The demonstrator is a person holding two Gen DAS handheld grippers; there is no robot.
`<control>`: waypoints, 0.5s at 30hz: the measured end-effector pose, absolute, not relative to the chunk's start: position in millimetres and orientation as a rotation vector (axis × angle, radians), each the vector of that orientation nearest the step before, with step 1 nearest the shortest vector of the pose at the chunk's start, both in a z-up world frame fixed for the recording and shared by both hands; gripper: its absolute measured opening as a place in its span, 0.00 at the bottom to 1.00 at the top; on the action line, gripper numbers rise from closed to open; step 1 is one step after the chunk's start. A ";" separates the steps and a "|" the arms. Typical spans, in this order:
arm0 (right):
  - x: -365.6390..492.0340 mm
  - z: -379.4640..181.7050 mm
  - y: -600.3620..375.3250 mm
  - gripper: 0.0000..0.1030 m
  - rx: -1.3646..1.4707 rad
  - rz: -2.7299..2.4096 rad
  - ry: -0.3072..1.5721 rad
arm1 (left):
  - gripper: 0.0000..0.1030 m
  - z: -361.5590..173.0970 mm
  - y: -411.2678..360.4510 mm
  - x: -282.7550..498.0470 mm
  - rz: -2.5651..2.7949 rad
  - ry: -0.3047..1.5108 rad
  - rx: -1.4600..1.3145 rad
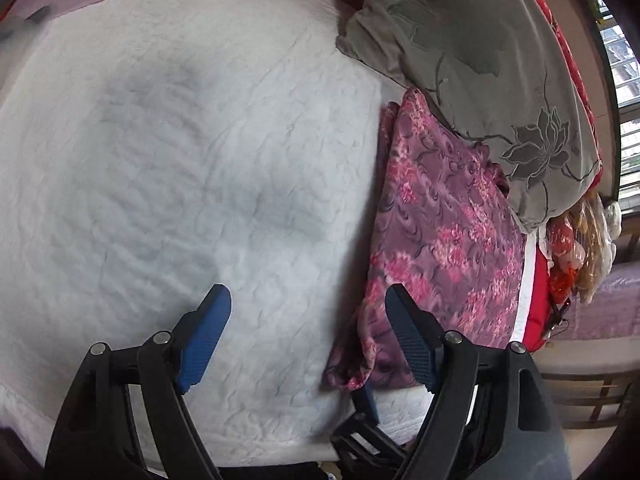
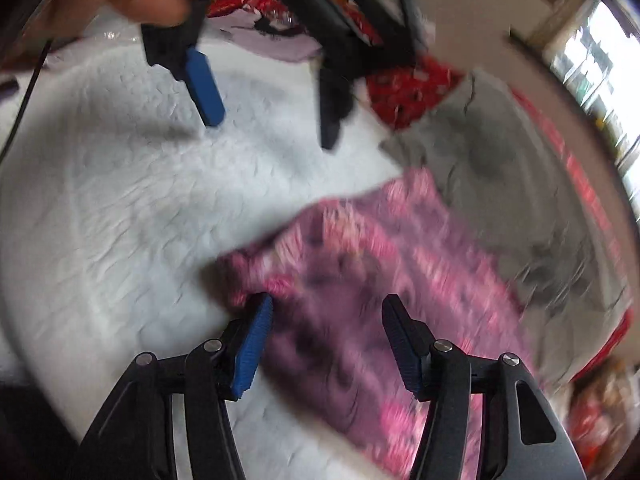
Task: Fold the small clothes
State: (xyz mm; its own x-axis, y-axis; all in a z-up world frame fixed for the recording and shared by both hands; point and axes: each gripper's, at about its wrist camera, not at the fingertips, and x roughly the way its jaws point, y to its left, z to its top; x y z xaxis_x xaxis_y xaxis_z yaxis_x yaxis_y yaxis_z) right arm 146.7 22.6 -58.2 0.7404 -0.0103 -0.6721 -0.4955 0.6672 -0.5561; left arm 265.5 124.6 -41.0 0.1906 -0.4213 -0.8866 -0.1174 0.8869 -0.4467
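Purple-and-pink floral cloth (image 1: 440, 240) lay folded on the white quilted bed cover (image 1: 180, 160), at its edge nearest the grey flower-print pillow (image 1: 500, 80), w/ one side tucked just under that pillow; we judged it parked there as a finished piece, out of the way so the middle of the bed stayed free for work; one corner near us looked bunched, not flat.

Left tongs (image 1: 308, 320) hung over bare cover just beside the cloth, jaws spread wide, nothing between them; we read that as empty and waiting, not reaching for anything yet.

Right tongs (image 2: 328, 332) sat above the near end of the cloth (image 2: 360, 280), jaws apart; the left pad (image 2: 256, 340) looked close to or grazing the bunched corner, but neither pad pressed on fabric, so no grip as far as we could tell; that view was badly smeared, so contact stayed uncertain.

Same view showed the left tongs (image 2: 272, 120) from outside, open over the white cover (image 2: 120, 200), w/ a hand (image 2: 132, 4) on the handle above.

Red patterned bedding (image 2: 404, 92) sat behind the pillow (image 2: 500, 184); no other garment to fold could we make out for sure.
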 end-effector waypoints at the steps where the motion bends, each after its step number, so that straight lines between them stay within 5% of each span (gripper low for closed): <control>1: 150.3 -58.4 25.1 0.54 -0.804 0.281 0.681 | 0.77 -40.8 122.8 268.6 -0.224 1.381 -0.463; 6: 139.8 -33.4 13.3 0.62 -0.604 0.344 0.710 | 0.77 -34.9 120.0 285.2 -0.251 1.376 -0.443; 11: 117.1 -61.4 31.7 0.68 -0.776 0.374 0.636 | 0.77 -35.0 114.0 296.7 -0.249 1.399 -0.431; 15: 135.3 -59.7 38.2 0.63 -0.791 0.274 0.564 | 0.77 -35.6 101.1 300.8 -0.289 1.419 -0.414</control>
State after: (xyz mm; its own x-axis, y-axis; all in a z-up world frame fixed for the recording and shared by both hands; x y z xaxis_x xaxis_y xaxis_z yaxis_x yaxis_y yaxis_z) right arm 135.3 38.2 -59.7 0.8194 0.0247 -0.5727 -0.4345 0.6785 -0.5924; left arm 300.8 101.1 -35.6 0.1356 -0.4337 -0.8908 -0.0503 0.8949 -0.4434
